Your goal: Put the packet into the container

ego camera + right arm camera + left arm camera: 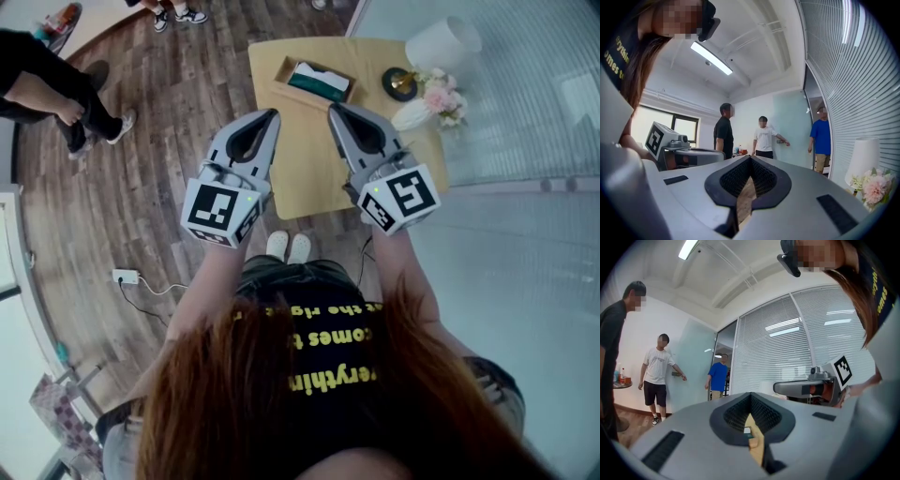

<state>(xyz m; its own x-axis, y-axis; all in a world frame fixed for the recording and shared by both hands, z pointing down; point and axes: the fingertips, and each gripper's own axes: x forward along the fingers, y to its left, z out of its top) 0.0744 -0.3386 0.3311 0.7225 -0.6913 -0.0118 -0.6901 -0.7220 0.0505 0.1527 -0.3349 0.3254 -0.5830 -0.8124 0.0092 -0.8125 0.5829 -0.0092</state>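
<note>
Our gripper views give little of the table (300, 164): only a sliver of wood shows through the gap behind each pair of jaws, and the container cannot be made out there. In the head view, the wooden container (282, 69) sits just ahead of both tips, a dark green packet (320, 82) lying inside it (its print is too small to read). The left gripper (273, 114) and right gripper (332, 109) are both clenched on nothing, side by side and apart. The gripper views show bystanders (764, 136) standing full-length ahead. The head view cuts them off to legs and shoes.
</note>
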